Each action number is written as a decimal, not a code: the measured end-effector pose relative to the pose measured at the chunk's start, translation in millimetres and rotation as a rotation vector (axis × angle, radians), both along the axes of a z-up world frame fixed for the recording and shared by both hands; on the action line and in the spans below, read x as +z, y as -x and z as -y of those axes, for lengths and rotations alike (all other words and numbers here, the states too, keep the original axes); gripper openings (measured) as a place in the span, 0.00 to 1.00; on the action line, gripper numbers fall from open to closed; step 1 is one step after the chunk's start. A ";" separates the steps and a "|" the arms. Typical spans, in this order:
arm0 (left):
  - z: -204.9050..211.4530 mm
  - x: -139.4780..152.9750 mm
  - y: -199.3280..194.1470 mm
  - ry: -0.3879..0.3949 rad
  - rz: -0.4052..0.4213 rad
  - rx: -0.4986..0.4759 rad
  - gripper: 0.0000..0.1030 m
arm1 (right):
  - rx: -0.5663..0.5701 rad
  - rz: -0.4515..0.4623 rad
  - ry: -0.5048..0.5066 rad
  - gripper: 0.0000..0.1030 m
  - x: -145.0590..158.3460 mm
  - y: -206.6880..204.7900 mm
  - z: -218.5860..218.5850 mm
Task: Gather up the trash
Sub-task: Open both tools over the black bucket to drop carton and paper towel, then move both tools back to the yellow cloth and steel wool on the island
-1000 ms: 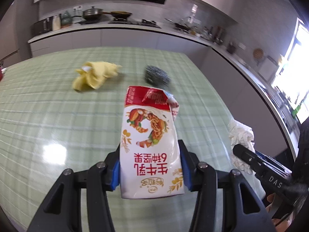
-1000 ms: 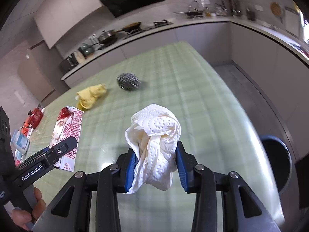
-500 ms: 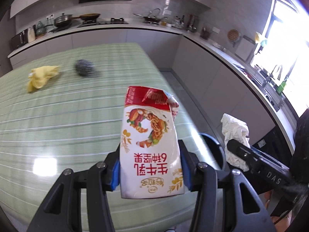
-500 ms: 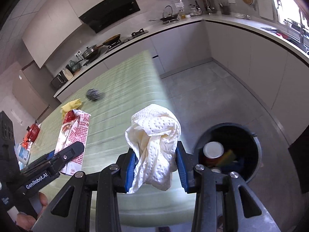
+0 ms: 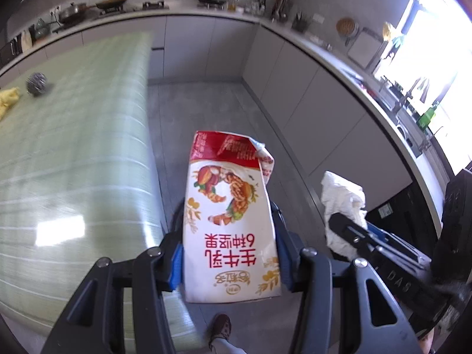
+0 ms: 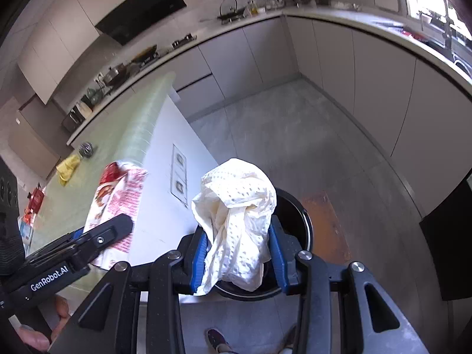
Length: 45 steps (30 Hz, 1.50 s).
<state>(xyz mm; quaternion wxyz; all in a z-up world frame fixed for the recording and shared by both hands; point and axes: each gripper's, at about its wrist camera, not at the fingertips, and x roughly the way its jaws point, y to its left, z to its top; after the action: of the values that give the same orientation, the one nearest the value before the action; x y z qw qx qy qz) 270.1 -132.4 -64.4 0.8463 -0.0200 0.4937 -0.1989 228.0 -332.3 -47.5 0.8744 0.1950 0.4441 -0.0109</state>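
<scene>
Trash in the left wrist view is a red-and-white milk carton [image 5: 230,224], clamped upside down between the blue pads of the left gripper [image 5: 230,253]. A second ago it hung over the green table [image 5: 73,153]; now the table has slid to nine o'clock and grey floor [image 5: 206,112] lies behind the carton. The steel scourer [image 5: 37,84] and yellow cloth [image 5: 7,100], formerly at twelve o'clock, sit far off at ten o'clock. At three o'clock the right gripper [image 5: 348,224] carries a crumpled paper towel [image 5: 342,200]. A shoe [image 5: 221,329] shows at six o'clock.

From the right wrist, the right gripper [image 6: 236,250] is closed on the paper towel [image 6: 236,218], and directly behind the towel stands a black bin [image 6: 298,221], its rim peeking out at three o'clock; a second ago the table filled this spot and the bin was at the four o'clock edge. The left gripper [image 6: 118,227] with the carton [image 6: 115,200] sits at nine o'clock, a hand [image 6: 38,333] at seven o'clock.
</scene>
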 end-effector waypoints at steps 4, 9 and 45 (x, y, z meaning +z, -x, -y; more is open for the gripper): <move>15.8 -27.7 0.6 -0.043 -0.042 0.011 0.50 | 0.025 -0.054 -0.024 0.40 -36.4 -6.5 6.8; 20.3 -57.7 -3.3 -0.079 -0.087 0.042 0.50 | 0.036 -0.093 -0.035 0.40 -67.8 -21.4 13.7; -5.7 57.7 18.9 -0.039 0.061 0.004 0.62 | -0.027 -0.047 -0.032 0.69 -12.1 -35.5 1.3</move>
<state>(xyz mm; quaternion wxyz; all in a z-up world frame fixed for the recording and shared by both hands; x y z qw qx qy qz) 251.2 -126.7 -6.7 0.8616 0.0017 0.4715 -0.1880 263.5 -333.5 -59.6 0.8602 0.2144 0.4622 -0.0203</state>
